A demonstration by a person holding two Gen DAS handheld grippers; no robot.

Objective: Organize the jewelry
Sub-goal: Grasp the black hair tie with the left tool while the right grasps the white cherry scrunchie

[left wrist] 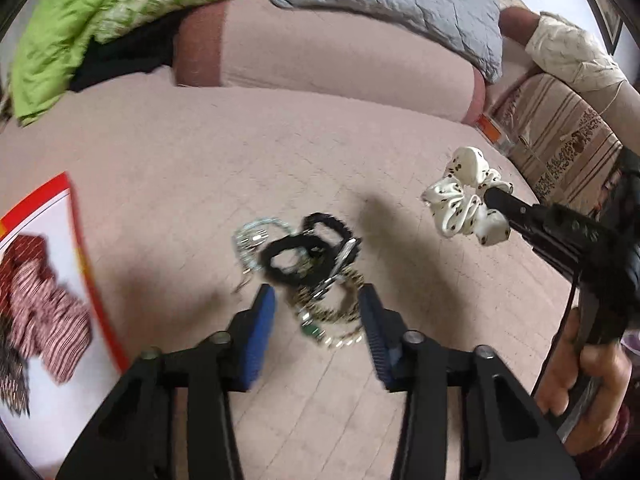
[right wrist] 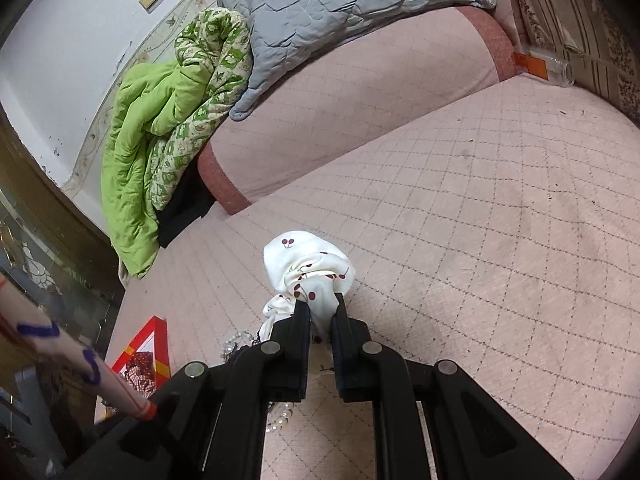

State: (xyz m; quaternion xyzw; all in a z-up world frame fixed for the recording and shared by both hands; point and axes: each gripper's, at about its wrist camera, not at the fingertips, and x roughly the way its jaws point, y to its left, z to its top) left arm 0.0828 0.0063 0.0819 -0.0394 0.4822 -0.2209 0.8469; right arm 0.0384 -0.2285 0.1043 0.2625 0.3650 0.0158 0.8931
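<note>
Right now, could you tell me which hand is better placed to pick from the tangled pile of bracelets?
Left. Its gripper hangs open over the pile of bracelets, blue fingers on either side. The right gripper is shut on the white scrunchie.

**A pink bed with lots of things on it**

The bed has a pink cover with a criss-cross line pattern. A long pink bolster lies across the far end. A green blanket sits bunched up at one end of it, and a grey quilted blanket lies over the top. A pile of jewelry rests in a tangle on the cover, with black hair ties, beads and chains all mixed up. Near it lies a white box with red edges. A clear plastic bottle lies on its side by the bolster.
</note>
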